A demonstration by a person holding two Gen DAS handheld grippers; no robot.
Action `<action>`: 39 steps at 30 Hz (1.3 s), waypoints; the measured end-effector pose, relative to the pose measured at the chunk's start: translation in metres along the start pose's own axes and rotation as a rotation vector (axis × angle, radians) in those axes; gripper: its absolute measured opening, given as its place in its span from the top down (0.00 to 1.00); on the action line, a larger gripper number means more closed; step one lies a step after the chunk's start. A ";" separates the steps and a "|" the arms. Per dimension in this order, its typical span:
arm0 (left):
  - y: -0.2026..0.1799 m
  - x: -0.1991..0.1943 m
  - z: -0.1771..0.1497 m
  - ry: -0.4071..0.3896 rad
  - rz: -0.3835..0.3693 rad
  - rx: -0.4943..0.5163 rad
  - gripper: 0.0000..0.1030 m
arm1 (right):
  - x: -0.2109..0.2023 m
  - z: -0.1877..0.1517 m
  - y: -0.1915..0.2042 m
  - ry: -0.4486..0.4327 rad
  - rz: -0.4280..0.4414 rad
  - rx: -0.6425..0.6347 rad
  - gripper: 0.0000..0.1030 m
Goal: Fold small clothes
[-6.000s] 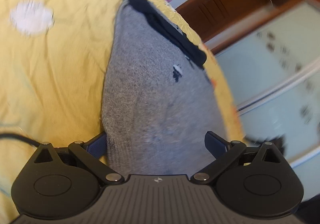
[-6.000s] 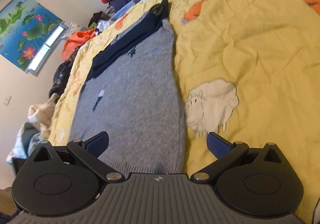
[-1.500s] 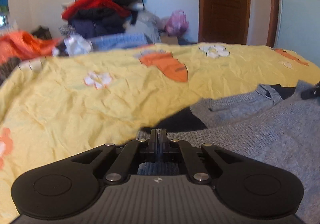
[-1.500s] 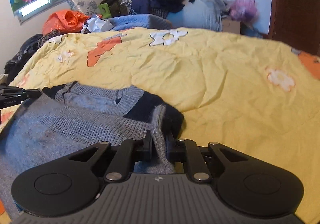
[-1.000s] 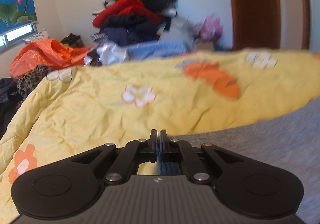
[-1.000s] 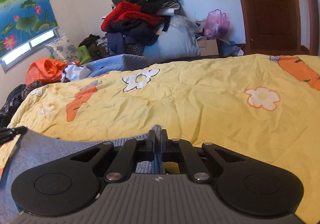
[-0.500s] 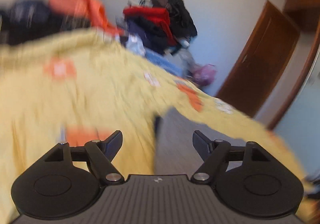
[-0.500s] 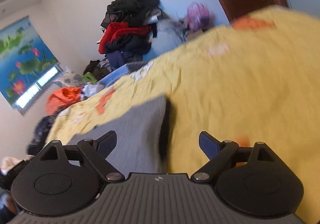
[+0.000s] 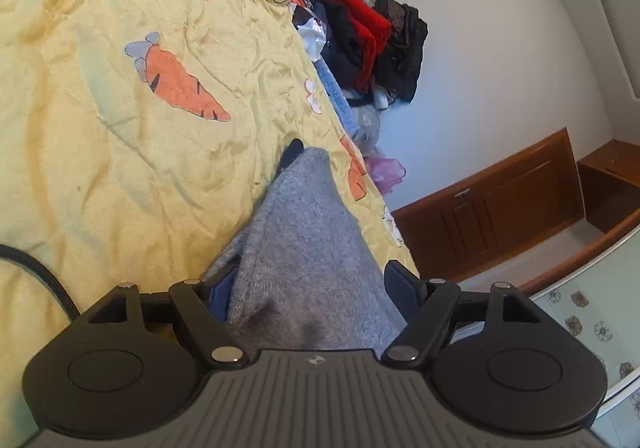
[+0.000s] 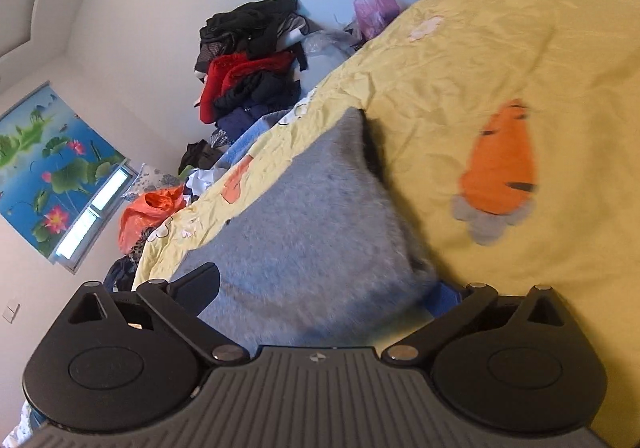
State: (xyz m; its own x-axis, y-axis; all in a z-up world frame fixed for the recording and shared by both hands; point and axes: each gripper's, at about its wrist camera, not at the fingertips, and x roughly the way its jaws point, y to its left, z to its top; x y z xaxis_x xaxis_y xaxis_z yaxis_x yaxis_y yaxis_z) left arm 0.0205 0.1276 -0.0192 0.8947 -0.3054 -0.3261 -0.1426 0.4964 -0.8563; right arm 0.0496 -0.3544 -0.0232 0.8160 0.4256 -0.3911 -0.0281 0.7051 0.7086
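A grey knitted sweater (image 9: 304, 224) lies folded on the yellow quilt (image 9: 120, 148), with a dark navy bit (image 9: 290, 158) showing at its far end. My left gripper (image 9: 310, 284) is open at the sweater's near end. The cloth lies loose between its fingers, and the left pad is beside the folded edge. In the right wrist view the same sweater (image 10: 312, 216) stretches away from my right gripper (image 10: 324, 288). Its jaws are opening wide with the sweater's near edge between them, not pinched. Both views are rolled sideways.
The quilt (image 10: 500, 68) with carrot and flower prints covers the bed. A pile of red and dark clothes (image 10: 248, 64) stands by the wall, an orange bag (image 10: 148, 212) lower down. A brown wooden door (image 9: 500, 216) is beyond the bed. A black cable (image 9: 36, 272) crosses the quilt.
Both grippers were shut on the sweater's edge a second ago. They have let go, opened wide, rolled sideways and drawn back along the folded sweater.
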 end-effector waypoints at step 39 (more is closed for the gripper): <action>-0.004 -0.013 -0.037 0.051 0.154 -0.057 0.61 | 0.027 -0.004 -0.018 0.133 0.068 0.167 0.76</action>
State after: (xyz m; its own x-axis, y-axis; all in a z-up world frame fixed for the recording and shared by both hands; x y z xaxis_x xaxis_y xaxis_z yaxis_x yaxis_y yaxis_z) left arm -0.0060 0.0998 -0.0262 0.8378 -0.2708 -0.4741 -0.3017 0.4941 -0.8154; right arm 0.0696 -0.3529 -0.0489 0.7322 0.5477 -0.4048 0.0246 0.5727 0.8194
